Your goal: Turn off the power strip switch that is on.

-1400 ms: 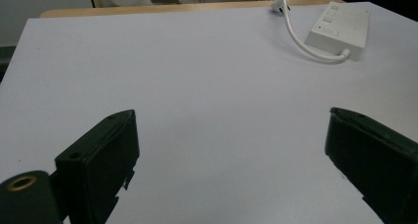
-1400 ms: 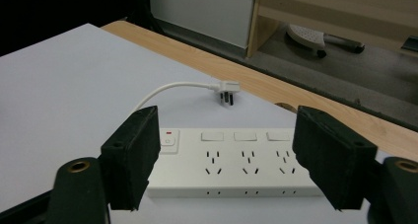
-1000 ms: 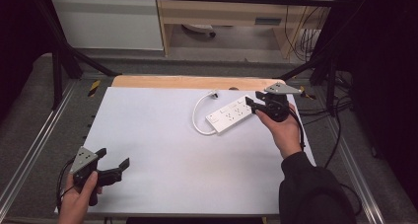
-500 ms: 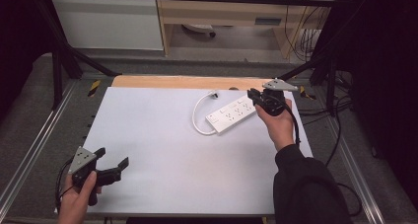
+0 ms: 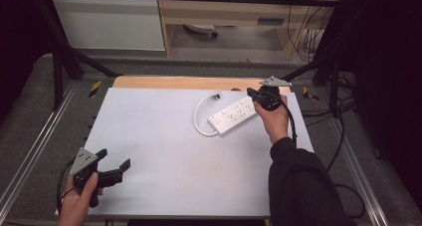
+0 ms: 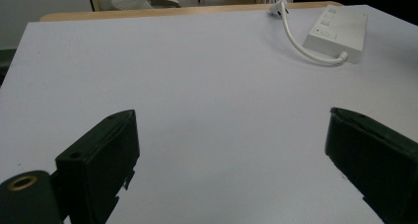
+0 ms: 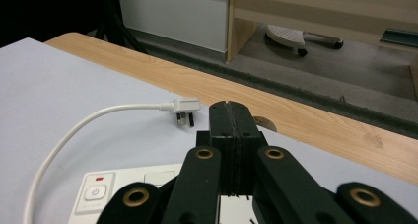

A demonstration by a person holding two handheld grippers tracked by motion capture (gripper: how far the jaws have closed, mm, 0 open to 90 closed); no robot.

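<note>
Nearby, the left gripper (image 5: pixel 113 169) is idling at the table's (image 5: pixel 164 151) near corner, jaws spread wide, unchanged. Farther off, the right gripper (image 5: pixel 254 93), jaws pressed together on nothing, is advancing over the power strip's (image 5: pixel 233 115) far end, probably toward its plug (image 7: pixel 184 108).

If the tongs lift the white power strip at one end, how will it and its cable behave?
The power strip looks like a rigid plastic block, so it probably stays straight. Its cable already curls loosely and would likely dangle, dragging the plug. Its smooth casing may slip.
</note>
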